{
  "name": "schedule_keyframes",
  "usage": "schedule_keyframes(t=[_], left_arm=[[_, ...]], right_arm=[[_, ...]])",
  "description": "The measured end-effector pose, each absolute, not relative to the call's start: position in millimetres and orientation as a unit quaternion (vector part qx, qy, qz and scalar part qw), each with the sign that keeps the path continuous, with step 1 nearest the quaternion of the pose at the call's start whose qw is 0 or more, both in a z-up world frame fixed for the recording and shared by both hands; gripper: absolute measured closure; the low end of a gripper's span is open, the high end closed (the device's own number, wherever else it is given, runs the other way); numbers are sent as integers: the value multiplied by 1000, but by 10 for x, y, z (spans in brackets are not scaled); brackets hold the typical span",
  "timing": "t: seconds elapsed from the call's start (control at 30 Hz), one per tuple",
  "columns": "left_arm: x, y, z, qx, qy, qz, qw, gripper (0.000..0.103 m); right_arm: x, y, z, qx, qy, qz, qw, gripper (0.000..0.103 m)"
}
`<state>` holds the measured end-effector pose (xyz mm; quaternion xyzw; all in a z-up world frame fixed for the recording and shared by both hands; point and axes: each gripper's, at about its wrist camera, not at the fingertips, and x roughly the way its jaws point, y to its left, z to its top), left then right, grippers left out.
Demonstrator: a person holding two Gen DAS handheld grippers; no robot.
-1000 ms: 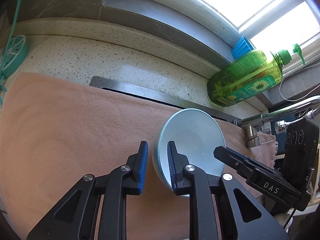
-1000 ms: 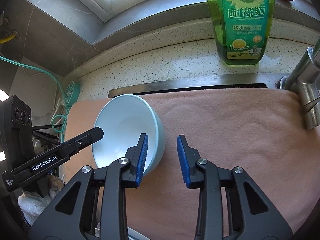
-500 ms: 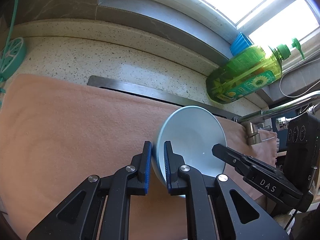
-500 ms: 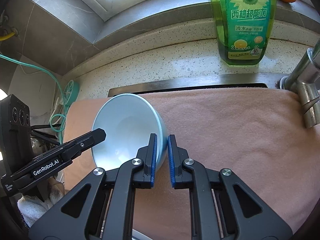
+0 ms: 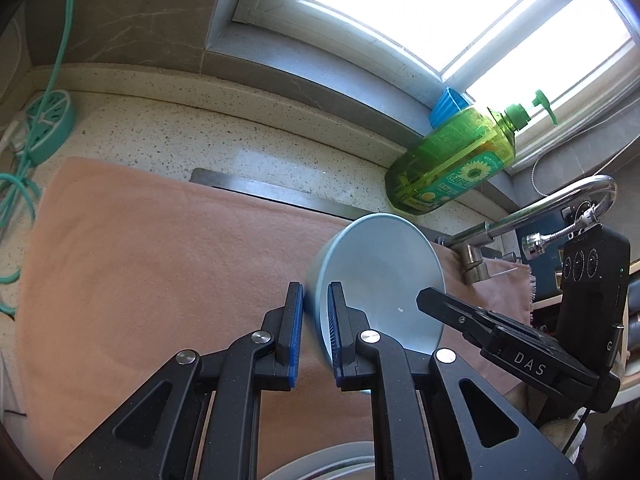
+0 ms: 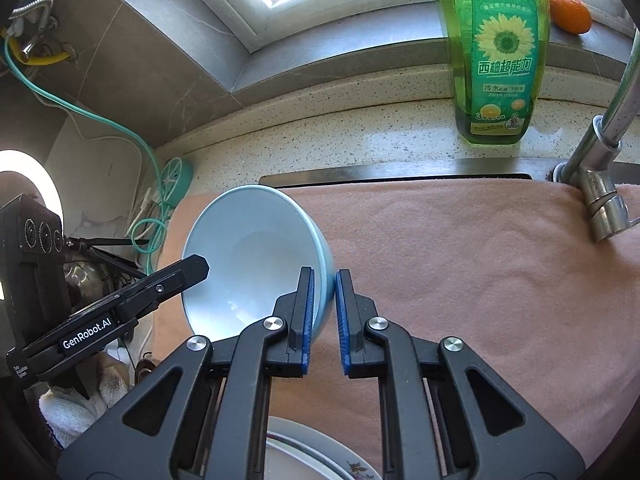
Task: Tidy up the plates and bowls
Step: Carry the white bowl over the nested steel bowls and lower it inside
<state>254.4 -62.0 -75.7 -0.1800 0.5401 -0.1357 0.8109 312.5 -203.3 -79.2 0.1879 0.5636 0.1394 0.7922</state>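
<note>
With both the left gripper and right gripper clamping opposite rims of the bowl, uneven lifting could tip it free.

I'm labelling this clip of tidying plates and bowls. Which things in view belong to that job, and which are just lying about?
Part of the job:
- blue bowl, its rim clamped on opposite sides by the left tool and right tool
- white plate at the bottom edge

Just lying about:
- green soap bottle
- orange
- tap
- pink towel
- teal cable
</note>
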Motion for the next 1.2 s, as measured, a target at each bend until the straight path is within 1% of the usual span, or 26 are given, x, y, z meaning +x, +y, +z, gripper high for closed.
schedule_keyframes(t=[0.37, 0.63, 0.9, 1.2], left_arm=[[2006, -262, -443, -186, 504, -125, 834, 92], [1622, 82, -302, -204, 486, -111, 842, 92], [1187, 458, -298, -229, 479, -88, 843, 92], [838, 759, -414, -246, 485, -61, 837, 92]], right_arm=[[2766, -1595, -461, 162, 549, 189, 798, 92], [2470, -1191, -346, 141, 552, 226, 790, 92], [2188, -759, -391, 109, 568, 263, 772, 92], [1975, -401, -627, 92, 597, 284, 745, 92]])
